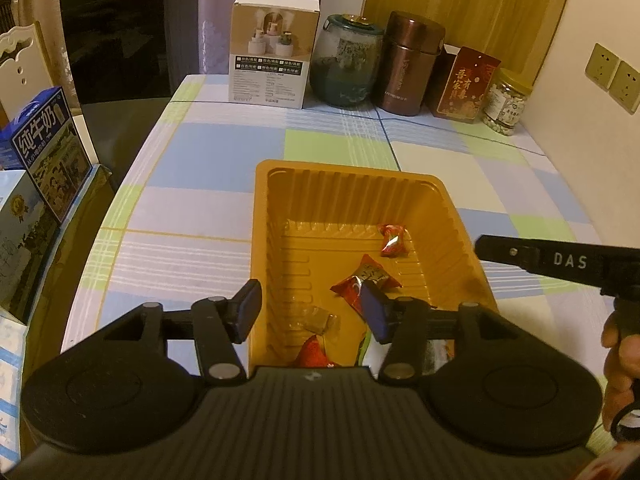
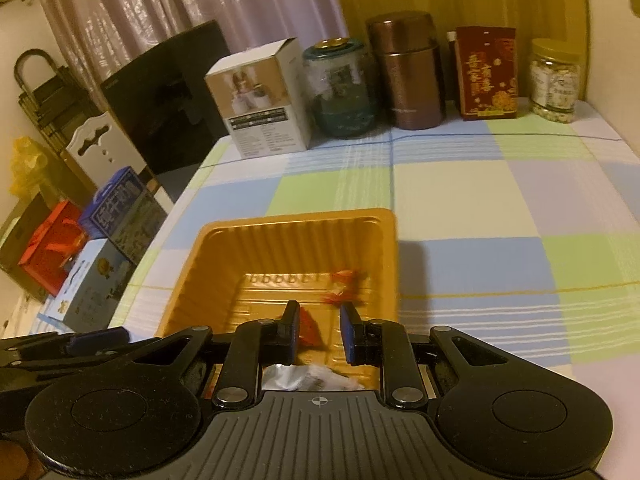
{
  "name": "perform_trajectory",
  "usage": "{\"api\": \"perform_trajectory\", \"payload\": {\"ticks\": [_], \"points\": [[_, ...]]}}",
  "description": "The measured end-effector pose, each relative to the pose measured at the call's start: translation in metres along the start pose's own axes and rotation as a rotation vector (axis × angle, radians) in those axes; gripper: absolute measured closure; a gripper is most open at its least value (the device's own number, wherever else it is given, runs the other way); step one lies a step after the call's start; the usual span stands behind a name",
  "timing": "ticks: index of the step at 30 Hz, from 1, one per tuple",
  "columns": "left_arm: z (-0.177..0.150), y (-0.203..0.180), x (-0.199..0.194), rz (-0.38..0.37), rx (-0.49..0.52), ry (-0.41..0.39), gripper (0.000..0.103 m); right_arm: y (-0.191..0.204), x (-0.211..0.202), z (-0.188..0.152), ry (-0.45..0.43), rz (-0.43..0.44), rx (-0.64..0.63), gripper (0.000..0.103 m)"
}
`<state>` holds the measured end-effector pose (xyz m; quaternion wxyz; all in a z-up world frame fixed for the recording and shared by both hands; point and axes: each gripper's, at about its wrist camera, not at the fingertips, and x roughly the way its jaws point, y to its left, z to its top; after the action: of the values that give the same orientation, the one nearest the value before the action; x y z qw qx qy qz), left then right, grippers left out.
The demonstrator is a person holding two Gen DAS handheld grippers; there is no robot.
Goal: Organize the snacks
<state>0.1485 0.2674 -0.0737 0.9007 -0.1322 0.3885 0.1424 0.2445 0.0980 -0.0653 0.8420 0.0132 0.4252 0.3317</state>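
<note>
An orange plastic tray (image 1: 264, 216) sits on the checked tablecloth and holds several wrapped snacks: a small red candy (image 1: 394, 240), a red and gold packet (image 1: 366, 280), a clear-wrapped candy (image 1: 316, 318) and a red piece (image 1: 314, 354) at the near edge. My left gripper (image 1: 314, 312) is open and empty, its fingers straddling the tray's left wall. My right gripper (image 2: 320, 332) is open and empty above the tray's (image 2: 192, 264) near end, with a red candy (image 2: 344, 288) blurred beyond it. The right gripper's body shows in the left wrist view (image 1: 560, 260) beside the tray.
Along the table's back stand a white box (image 1: 272, 52), a glass jar (image 1: 346, 64), a brown canister (image 1: 408, 64), a red packet (image 1: 466, 84) and a snack jar (image 1: 506, 102). Milk cartons (image 1: 44, 152) stand off the table's left edge.
</note>
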Motion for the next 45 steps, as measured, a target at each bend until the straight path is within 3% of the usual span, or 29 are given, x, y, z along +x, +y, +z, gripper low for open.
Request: {"api": "perform_trajectory", "payload": {"ticks": [4,9,18,25,39,45], "points": [[-0.002,-0.006,-0.01,0.0,0.005,-0.014,0.039,-0.011,-0.015,-0.004,-0.006,-0.026,0.026,0.078],[-0.008,-0.011,-0.029,-0.01,-0.009,-0.034,0.024,-0.018,-0.041,-0.013,-0.028,-0.049,0.053,0.049],[-0.028,-0.021,-0.075,-0.004,-0.026,-0.082,0.002,-0.016,-0.089,-0.039,-0.03,-0.068,0.081,0.04],[-0.05,-0.031,-0.107,-0.001,-0.027,-0.086,0.001,-0.008,-0.122,-0.068,-0.023,-0.072,0.066,0.034],[-0.098,-0.038,-0.156,0.095,-0.05,-0.101,0.0,0.005,-0.168,-0.117,-0.013,-0.09,-0.031,0.031],[-0.121,-0.042,-0.174,0.079,-0.035,-0.095,0.001,0.011,-0.182,-0.136,-0.008,-0.109,-0.035,0.031]]}}
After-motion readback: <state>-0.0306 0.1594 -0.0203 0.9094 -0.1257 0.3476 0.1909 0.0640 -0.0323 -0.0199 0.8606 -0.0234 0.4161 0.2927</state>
